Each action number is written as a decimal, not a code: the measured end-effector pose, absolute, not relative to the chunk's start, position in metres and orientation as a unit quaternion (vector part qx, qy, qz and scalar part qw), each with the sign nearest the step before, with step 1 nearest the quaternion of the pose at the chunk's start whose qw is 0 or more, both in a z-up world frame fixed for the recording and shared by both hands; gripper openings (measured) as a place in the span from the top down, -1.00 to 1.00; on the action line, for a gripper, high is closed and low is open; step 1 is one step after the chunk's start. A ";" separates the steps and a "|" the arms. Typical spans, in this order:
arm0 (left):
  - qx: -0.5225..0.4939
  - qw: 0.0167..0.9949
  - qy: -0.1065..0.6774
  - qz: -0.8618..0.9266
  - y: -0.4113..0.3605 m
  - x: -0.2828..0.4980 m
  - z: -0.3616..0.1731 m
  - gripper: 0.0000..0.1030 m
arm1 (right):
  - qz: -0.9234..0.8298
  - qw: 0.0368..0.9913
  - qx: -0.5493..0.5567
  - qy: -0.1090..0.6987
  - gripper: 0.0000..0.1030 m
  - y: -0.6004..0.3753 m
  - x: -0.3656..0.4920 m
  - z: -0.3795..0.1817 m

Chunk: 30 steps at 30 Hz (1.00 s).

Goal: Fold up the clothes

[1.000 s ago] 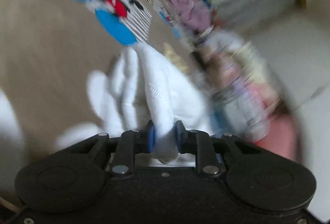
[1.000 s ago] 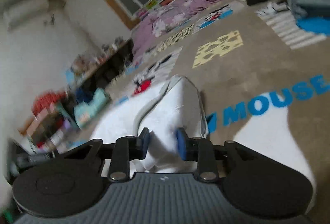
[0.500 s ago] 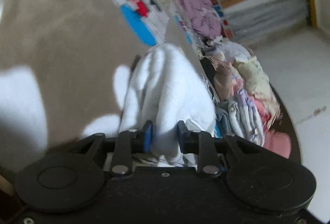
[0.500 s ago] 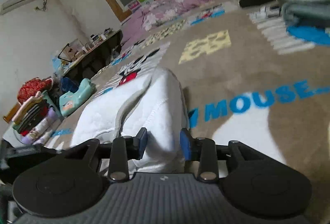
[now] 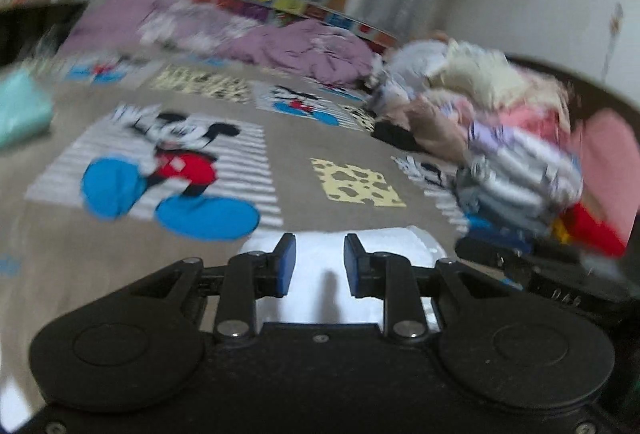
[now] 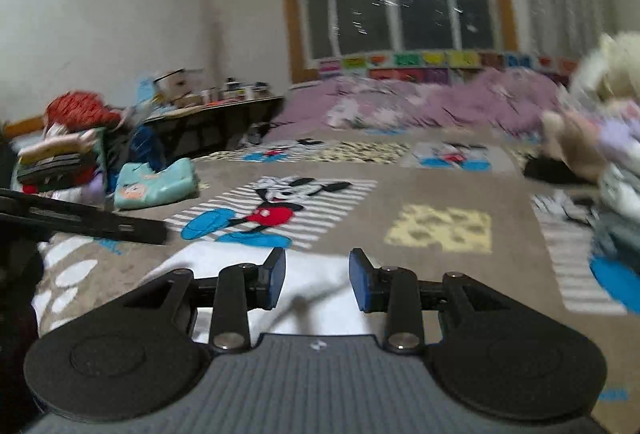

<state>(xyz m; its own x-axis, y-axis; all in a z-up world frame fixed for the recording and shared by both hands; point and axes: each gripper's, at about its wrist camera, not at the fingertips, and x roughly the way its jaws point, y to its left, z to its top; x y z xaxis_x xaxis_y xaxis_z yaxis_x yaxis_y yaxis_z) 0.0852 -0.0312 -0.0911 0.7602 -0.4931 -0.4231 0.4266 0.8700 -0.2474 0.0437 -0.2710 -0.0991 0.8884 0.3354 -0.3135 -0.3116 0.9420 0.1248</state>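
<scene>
A white garment (image 5: 320, 270) lies flat on the brown Mickey Mouse rug (image 5: 280, 170), right under both grippers. My left gripper (image 5: 320, 268) is open above it, its blue pads apart with nothing between them. In the right wrist view the same white garment (image 6: 316, 274) lies below my right gripper (image 6: 317, 280), which is also open and empty. Most of the garment is hidden behind the gripper bodies.
A tall pile of mixed clothes (image 5: 512, 138) stands at the right of the rug. A purple blanket (image 6: 420, 106) lies along the far edge under a dark window. A teal item (image 6: 156, 182), stacked clothes (image 6: 60, 154) and a low cluttered table (image 6: 208, 110) are at the left.
Both grippers let go of the white garment and opened. It was held up bunched in the jaws; now it lies flat on the rug. Both views swung to level.
</scene>
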 end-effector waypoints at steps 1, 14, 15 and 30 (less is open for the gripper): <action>-0.058 0.936 0.247 -0.244 -0.036 0.089 -0.097 0.55 | 0.172 0.969 0.032 0.172 0.29 -0.268 0.049 -0.100; -0.015 0.948 0.248 -0.201 -0.062 0.083 -0.151 0.48 | 0.181 0.955 0.035 0.234 0.21 -0.261 0.077 -0.141; -0.011 0.949 0.243 -0.199 -0.063 0.081 -0.153 0.48 | 0.181 0.955 0.036 0.232 0.21 -0.261 0.076 -0.143; -0.037 0.942 0.253 -0.218 -0.049 0.055 -0.117 -0.38 | 0.137 0.960 0.105 0.220 -0.17 -0.282 0.023 -0.121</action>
